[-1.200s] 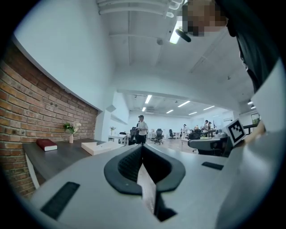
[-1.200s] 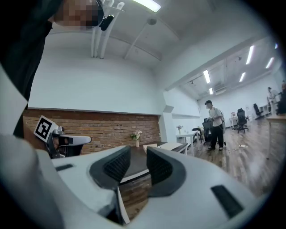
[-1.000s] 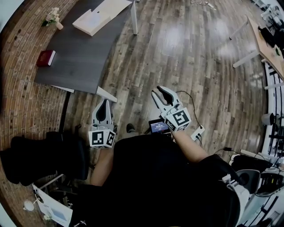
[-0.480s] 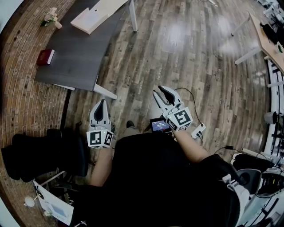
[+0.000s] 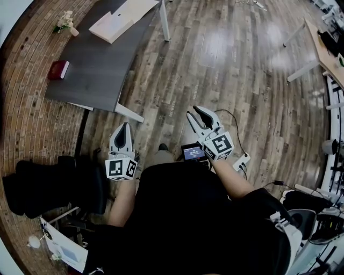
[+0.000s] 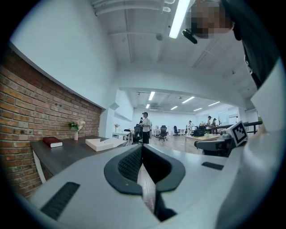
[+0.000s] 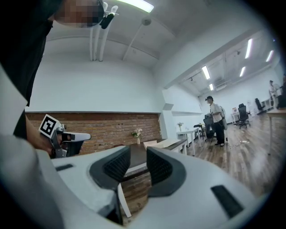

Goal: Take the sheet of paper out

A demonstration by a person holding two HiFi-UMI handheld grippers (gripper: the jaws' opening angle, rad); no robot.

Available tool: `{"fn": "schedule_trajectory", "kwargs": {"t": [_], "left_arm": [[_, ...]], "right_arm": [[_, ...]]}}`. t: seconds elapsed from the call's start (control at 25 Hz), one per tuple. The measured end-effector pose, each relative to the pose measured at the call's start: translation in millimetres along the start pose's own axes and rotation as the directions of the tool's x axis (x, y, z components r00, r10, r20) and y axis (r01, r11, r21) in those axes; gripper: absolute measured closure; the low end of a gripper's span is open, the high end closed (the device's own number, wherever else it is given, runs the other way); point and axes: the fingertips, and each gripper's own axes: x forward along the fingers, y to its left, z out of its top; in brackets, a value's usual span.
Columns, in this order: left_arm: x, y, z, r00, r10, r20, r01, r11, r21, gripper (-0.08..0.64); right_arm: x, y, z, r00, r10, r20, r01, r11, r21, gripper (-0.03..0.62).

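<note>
A dark table (image 5: 97, 64) stands ahead to the left against the brick wall. A flat white box (image 5: 112, 26) lies on its far end, touching a pale sheet or board (image 5: 138, 7); the box (image 6: 103, 143) also shows in the left gripper view. Both grippers are held in the air over the wooden floor, well short of the table. My left gripper (image 5: 123, 128) (image 6: 142, 157) is shut, its pads meeting with nothing between them. My right gripper (image 5: 196, 114) (image 7: 137, 164) is open and holds nothing.
A red book (image 5: 58, 70) and a small vase of flowers (image 5: 65, 22) are on the table near the wall. A black office chair (image 5: 51, 189) stands at my left. A power strip (image 5: 240, 160) with cables lies on the floor at right. A person (image 6: 146, 127) stands far off.
The table has slid slightly down in the head view. The left gripper has dropped a little. Both grippers keep their states.
</note>
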Motion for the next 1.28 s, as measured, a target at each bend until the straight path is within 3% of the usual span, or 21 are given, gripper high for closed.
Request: {"fn": "schedule_trajectory", "kwargs": {"t": [0.28, 0.52, 0.84, 1.28], "left_arm": [[9.4, 8.6, -2.5, 1.000, -0.001, -0.014, 0.001, 1.000, -0.004, 0.565], [46.9, 21.4, -15.8, 1.000, -0.006, -0.025, 0.005, 0.999, -0.035, 0.565], [142.5, 55.9, -15.3, 1.000, 0.003, 0.003, -0.003, 0.998, -0.069, 0.565], [284.1, 137.0, -5.6, 1.000, -0.008, 0.001, 0.008, 0.994, -0.106, 0.565]], "right_arm": [[11.3, -14.6, -6.6, 1.000, -0.011, -0.018, 0.011, 1.000, 0.014, 0.477], [36.4, -37.6, -12.5, 0.999, -0.016, -0.037, 0.017, 1.000, 0.012, 0.477], [103.0, -102.6, -12.4, 0.998, -0.032, -0.060, 0.034, 0.999, 0.031, 0.477], [250.3, -178.3, 31.1, 0.998, -0.010, -0.057, 0.009, 1.000, -0.014, 0.477]]}}
